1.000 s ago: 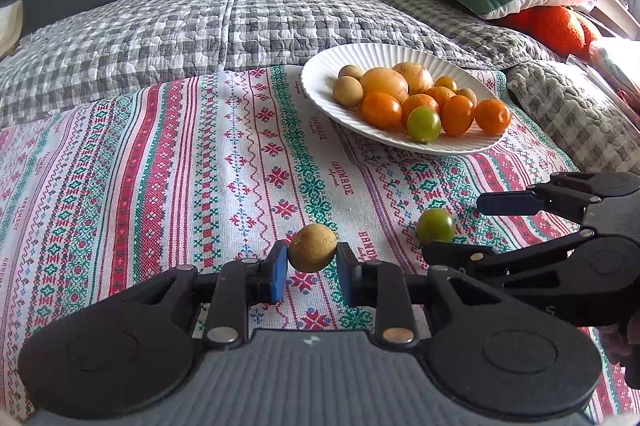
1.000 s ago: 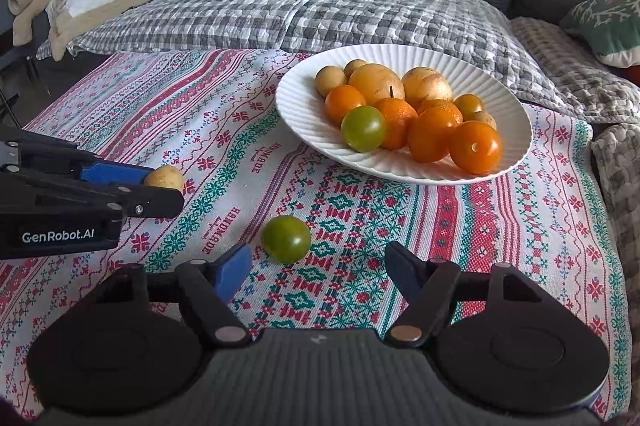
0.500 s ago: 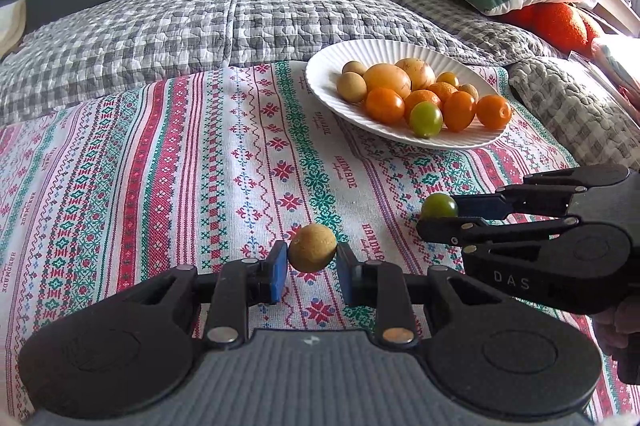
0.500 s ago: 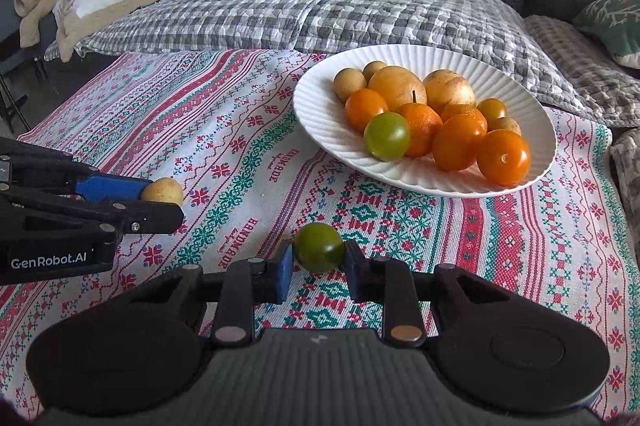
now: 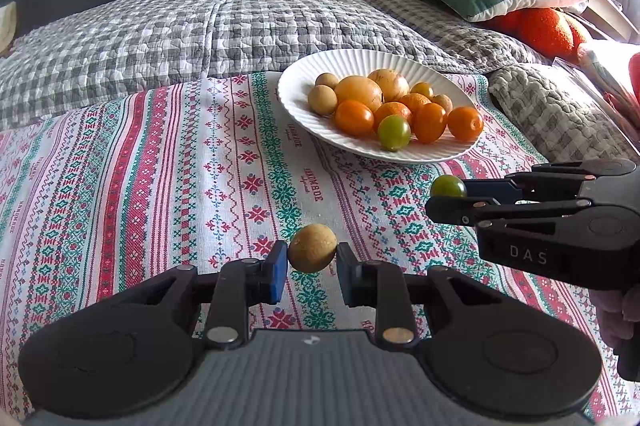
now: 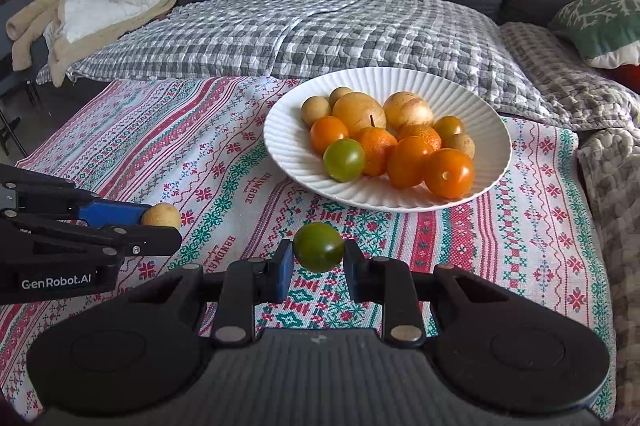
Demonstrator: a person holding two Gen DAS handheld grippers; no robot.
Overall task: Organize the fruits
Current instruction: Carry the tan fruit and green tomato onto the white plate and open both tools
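Looking along the left gripper [image 5: 312, 261], the jaws are clamped on a tan round fruit [image 5: 312, 248] above the patterned cloth [image 5: 168, 186], short of the white plate [image 5: 304, 82] of fruit. Along the right gripper [image 6: 318, 263], the jaws, having just closed, clamp a green tomato [image 6: 318, 247] just in front of the same plate [image 6: 496, 130]; the left gripper [image 6: 160, 226] with its fruit [image 6: 162, 216] appears at the left edge.
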